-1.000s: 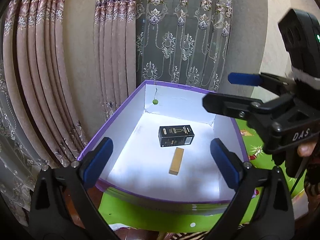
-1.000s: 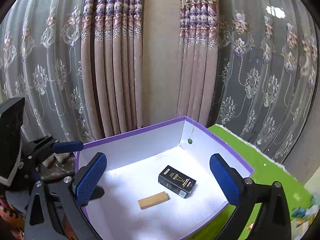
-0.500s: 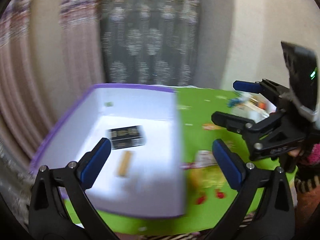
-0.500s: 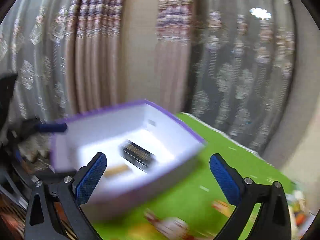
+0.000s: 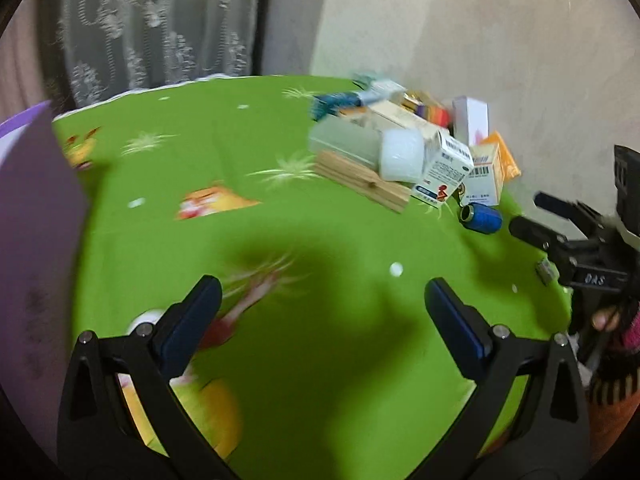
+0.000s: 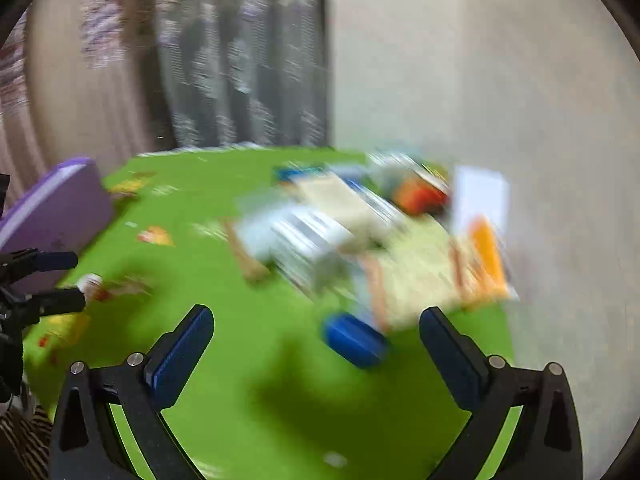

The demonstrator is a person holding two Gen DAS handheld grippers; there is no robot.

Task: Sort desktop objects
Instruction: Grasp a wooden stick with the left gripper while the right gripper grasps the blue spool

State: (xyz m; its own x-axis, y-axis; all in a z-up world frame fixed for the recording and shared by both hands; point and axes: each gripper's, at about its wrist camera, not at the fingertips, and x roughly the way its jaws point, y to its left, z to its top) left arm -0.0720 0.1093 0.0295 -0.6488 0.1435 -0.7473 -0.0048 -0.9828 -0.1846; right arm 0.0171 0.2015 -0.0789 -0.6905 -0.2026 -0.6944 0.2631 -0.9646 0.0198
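A heap of small boxes (image 5: 440, 160) lies at the far right of the green tablecloth (image 5: 280, 240), against the wall, with a wooden block (image 5: 360, 178), a white cube (image 5: 401, 155) and a blue cylinder (image 5: 482, 218) at its edge. My left gripper (image 5: 322, 328) hangs open over bare cloth, well short of the heap. My right gripper (image 6: 316, 352) is open too, and the blurred blue cylinder (image 6: 354, 340) lies just beyond its fingers. The purple box (image 5: 36, 208) sits at the left edge; its inside is hidden.
A beige wall (image 5: 480, 40) runs behind the heap, and lace curtains (image 5: 160, 28) hang behind the table. The right gripper's body (image 5: 592, 256) and a hand show at the right of the left wrist view. The right wrist view is heavily blurred.
Both grippers have swung right, away from the purple box with the black box and wooden stick inside, toward the heap of boxes by the wall. Both stay open.
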